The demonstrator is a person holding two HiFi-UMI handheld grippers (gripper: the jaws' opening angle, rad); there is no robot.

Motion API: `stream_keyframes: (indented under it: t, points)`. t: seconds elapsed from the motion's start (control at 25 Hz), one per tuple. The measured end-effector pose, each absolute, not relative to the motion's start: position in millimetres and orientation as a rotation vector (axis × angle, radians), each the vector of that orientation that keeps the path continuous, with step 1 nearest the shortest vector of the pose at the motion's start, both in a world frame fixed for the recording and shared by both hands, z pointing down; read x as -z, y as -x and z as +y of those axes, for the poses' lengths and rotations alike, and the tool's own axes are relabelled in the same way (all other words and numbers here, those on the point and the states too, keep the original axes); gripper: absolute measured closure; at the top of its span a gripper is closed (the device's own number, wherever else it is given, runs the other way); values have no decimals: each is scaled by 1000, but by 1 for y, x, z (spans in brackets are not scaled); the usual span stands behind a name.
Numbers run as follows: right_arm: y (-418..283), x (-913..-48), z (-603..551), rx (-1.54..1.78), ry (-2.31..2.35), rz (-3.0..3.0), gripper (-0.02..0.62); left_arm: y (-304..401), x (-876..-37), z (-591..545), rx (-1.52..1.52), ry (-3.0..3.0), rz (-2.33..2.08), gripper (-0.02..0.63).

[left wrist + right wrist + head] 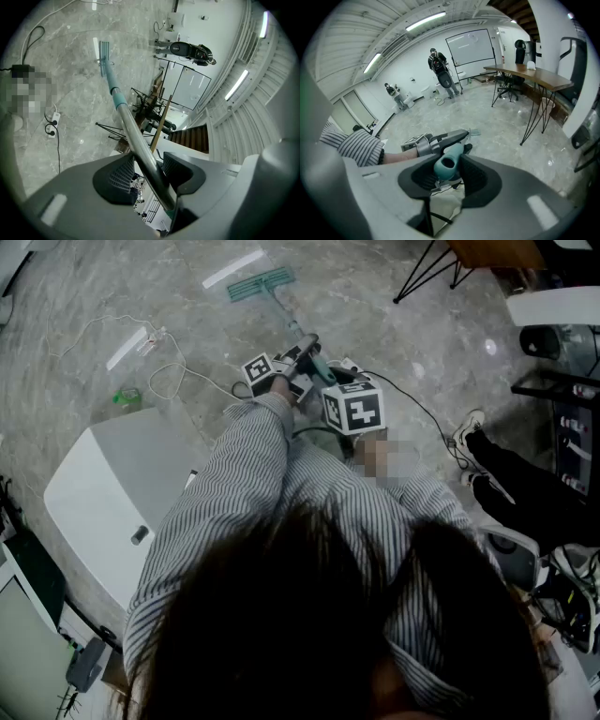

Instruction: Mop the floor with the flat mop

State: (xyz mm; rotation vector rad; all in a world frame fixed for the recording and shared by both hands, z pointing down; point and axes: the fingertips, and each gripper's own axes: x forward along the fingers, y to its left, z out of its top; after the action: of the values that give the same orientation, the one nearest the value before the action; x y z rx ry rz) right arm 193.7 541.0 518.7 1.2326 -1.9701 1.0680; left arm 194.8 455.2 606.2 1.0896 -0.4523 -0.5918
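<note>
Out ahead on the grey marble floor (394, 334), the flat mop (261, 283) rests head-down, slanting back toward the person. The left tongs (147, 171) are clenched on its metal pole (123, 112); the right tongs (449, 171) grip its teal handle end (446, 163).

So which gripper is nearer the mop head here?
Left. The left gripper is shut on the metal pole, partway down toward the mop head. The right gripper is shut on the teal handle end, the point farthest from it.
</note>
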Motion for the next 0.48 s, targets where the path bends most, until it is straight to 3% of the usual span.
stream_keyframes:
  t: [0.48]
  points:
    - [-201,-515,533,-1051,-1237,-1990,465,-201,-605,449,610,-1096,-474,420]
